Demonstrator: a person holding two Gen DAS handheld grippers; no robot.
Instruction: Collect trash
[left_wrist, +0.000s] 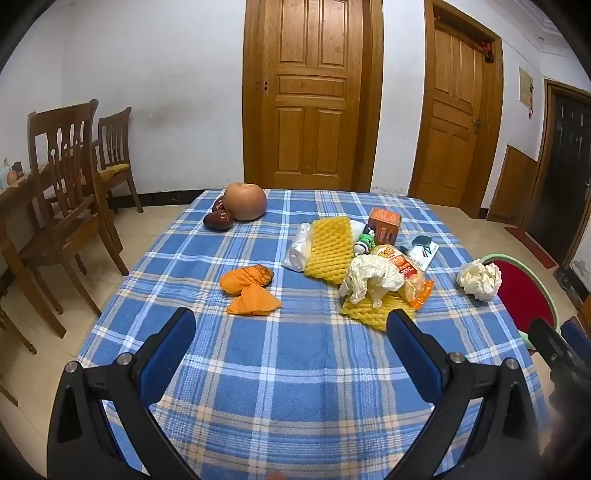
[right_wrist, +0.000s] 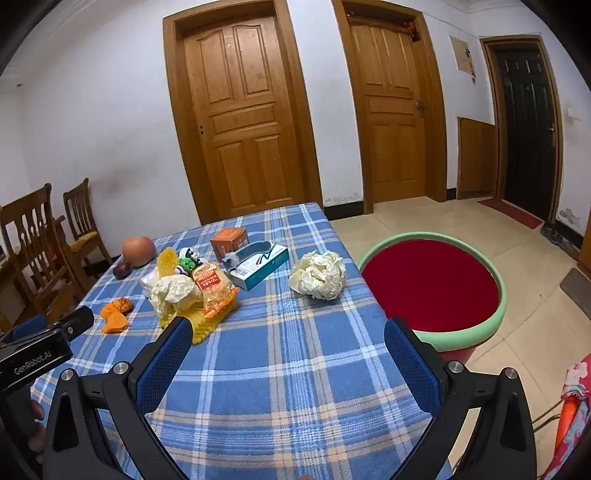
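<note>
Blue plaid tablecloth (left_wrist: 295, 387) under scattered trash, wooden doors (left_wrist: 314, 96) beyond, crumpled white paper ball (right_wrist: 317, 275) near its right edge, left gripper (left_wrist: 291, 332) and right gripper (right_wrist: 288, 341) both wide, empty.

Evenly and softly lit indoors, fairly bright, with no visible lamp. Only faint, short shadows under the crumpled paper ball (right_wrist: 317, 275) on the counter (right_wrist: 280, 354). Strong fisheye bending of the doors (left_wrist: 313, 92) and walls, dark vignette in every corner. Sharp mid-frame, slightly soft toward the edges. No glare.
</note>
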